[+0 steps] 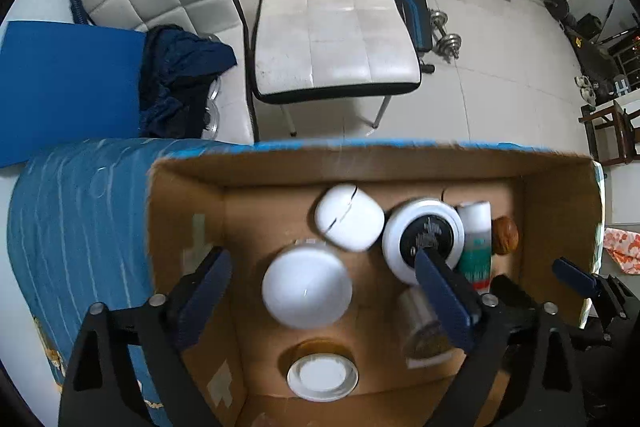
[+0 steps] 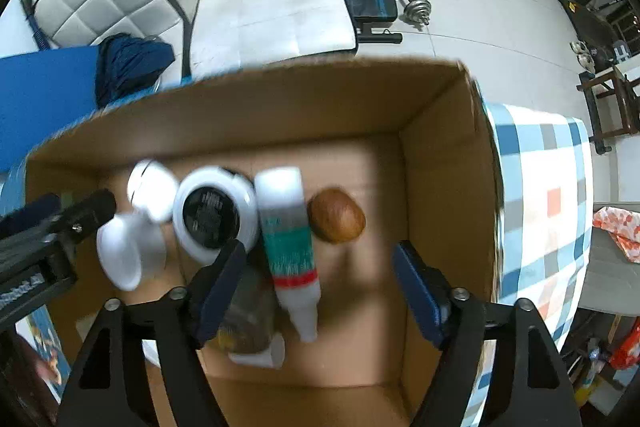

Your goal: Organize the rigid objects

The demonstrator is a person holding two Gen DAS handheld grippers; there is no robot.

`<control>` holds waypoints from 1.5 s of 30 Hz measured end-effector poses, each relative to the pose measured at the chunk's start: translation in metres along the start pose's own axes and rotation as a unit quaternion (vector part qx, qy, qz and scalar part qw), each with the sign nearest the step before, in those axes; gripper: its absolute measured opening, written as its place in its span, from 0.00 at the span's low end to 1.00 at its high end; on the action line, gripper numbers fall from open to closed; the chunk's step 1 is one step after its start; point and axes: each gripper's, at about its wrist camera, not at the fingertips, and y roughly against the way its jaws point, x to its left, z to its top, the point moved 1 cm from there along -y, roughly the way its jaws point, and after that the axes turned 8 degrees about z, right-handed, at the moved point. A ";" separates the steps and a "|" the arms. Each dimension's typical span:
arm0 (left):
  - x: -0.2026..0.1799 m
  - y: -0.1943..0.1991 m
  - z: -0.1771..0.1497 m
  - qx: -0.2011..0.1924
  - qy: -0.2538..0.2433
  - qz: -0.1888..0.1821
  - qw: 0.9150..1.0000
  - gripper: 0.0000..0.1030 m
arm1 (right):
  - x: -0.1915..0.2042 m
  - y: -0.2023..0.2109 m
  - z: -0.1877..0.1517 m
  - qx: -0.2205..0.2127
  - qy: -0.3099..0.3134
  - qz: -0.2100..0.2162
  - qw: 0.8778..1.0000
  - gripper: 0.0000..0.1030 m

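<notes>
Left wrist view: the left gripper (image 1: pixel 324 291) hung over the cardboard box (image 1: pixel 184 211) with its blue fingers spread wide, nothing between them. Right under it, center frame, sat a round white lid (image 1: pixel 307 290), smooth and domed. Above that was a rounded white case (image 1: pixel 349 218), and to its right a white jar with a black label (image 1: pixel 423 233), partly covered by the right-hand finger. A green-and-white tube (image 1: pixel 475 247) and a brown walnut-looking thing (image 1: pixel 505 235) lay further right. Lower center was a white-capped jar (image 1: pixel 322 375). A clear jar (image 1: pixel 420 323) at lower right was blurry. A padded white chair (image 1: pixel 332 39) stood past the box, upper center.

Right wrist view: the right gripper (image 2: pixel 320 287) was also spread open, empty, over the box's right half. The tube (image 2: pixel 289 239) ran lengthwise between the fingers, nearer the left one, with the brown nut (image 2: pixel 337 215) just beside it. A checkered cloth (image 2: pixel 544 195) covered the table at the right edge. Lots of motion blur here.
</notes>
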 end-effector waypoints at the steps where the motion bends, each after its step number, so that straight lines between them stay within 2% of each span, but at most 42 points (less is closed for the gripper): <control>1: 0.001 0.005 -0.007 -0.008 0.000 0.002 1.000 0.96 | 0.001 0.002 -0.007 0.002 0.004 0.003 1.000 0.86; 5: 0.005 0.022 -0.032 -0.028 0.007 -0.005 1.000 0.99 | 0.006 0.009 -0.032 0.003 0.024 0.007 1.000 1.00; 9: 0.010 0.035 -0.057 -0.035 0.014 -0.018 0.999 0.99 | 0.013 0.014 -0.057 -0.001 0.044 0.004 0.999 1.00; 13: 0.013 0.042 -0.075 -0.042 0.018 -0.011 0.999 0.99 | 0.014 0.021 -0.075 -0.004 0.041 0.014 0.999 1.00; 21: 0.020 0.068 -0.101 -0.062 0.034 -0.017 0.997 0.99 | 0.013 0.051 -0.096 -0.025 0.041 0.016 0.999 1.00; 27: 0.024 0.117 -0.133 -0.106 0.045 -0.019 0.993 0.99 | 0.013 0.097 -0.120 -0.060 0.047 0.029 0.997 1.00; 31: 0.029 0.156 -0.161 -0.140 0.047 -0.021 0.989 0.99 | 0.015 0.141 -0.152 -0.091 0.057 0.036 0.994 1.00; 36: 0.035 0.204 -0.203 -0.178 0.050 -0.006 0.983 0.99 | 0.013 0.186 -0.197 -0.115 0.073 0.044 0.990 1.00; 45: 0.033 0.269 -0.268 -0.222 0.043 0.006 0.974 0.99 | 0.008 0.258 -0.277 -0.148 0.082 0.064 0.983 1.00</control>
